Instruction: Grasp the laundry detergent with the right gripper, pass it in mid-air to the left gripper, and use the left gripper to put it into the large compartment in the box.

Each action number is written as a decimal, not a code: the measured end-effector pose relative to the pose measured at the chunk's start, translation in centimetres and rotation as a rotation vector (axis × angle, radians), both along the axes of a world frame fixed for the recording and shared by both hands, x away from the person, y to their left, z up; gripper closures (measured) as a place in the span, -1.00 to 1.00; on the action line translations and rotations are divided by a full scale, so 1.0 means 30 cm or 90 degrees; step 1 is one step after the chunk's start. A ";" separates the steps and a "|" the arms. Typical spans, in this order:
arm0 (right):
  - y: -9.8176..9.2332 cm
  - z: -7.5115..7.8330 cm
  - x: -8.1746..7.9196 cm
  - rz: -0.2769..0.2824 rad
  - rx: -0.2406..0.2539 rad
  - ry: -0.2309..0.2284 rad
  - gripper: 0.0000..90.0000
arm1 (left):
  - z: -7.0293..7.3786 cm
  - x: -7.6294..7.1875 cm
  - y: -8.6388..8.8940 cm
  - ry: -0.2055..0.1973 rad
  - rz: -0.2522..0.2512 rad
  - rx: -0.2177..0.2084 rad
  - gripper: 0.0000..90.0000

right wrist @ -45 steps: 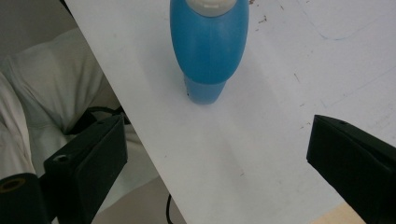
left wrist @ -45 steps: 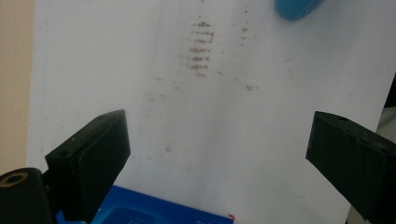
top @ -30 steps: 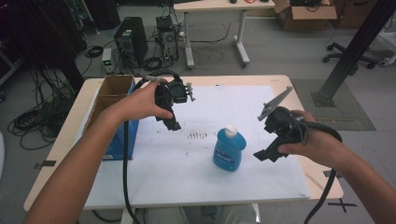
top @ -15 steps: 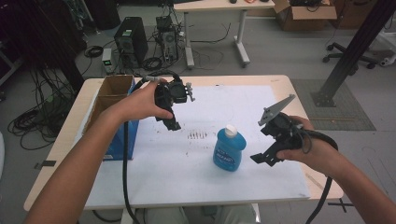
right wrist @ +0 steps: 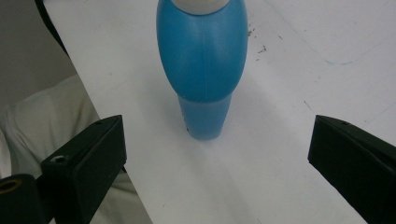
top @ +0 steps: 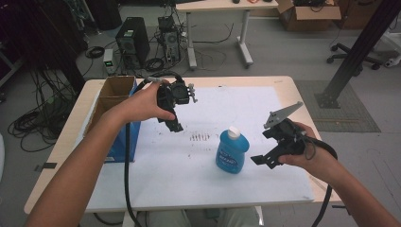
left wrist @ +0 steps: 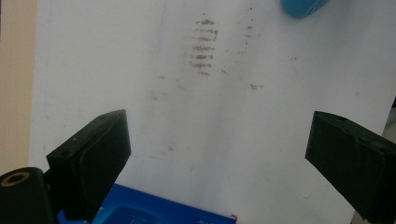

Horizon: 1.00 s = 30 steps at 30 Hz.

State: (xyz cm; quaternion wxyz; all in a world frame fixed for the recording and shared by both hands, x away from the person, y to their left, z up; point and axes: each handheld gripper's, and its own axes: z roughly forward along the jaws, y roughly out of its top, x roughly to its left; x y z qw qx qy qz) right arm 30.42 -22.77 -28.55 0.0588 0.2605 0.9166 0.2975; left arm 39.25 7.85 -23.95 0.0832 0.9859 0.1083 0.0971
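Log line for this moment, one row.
right gripper: open, beside blue bottle, aimed at it, apart | left gripper: open, raised above white sheet | bottle: upright, untouched | cardboard box: table's left

The right gripper (top: 263, 160), held in the person's right hand (top: 307, 153), has dropped from beside the bottle's (top: 231, 151) cap toward the near edge of the table (top: 302, 97) over the past second. Its jaws now gape at the height of the bottle's lower body, just to the right, without touching it.
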 end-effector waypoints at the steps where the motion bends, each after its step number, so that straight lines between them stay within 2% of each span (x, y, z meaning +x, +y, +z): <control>1: -0.001 -0.013 0.000 -0.002 0.011 -0.001 -0.91 | 0.002 0.000 0.000 0.001 -0.001 0.003 -0.84; 30: -0.037 -0.166 -0.002 -0.005 0.127 -0.044 -0.92 | 0.000 0.007 0.004 0.005 0.003 0.002 -0.85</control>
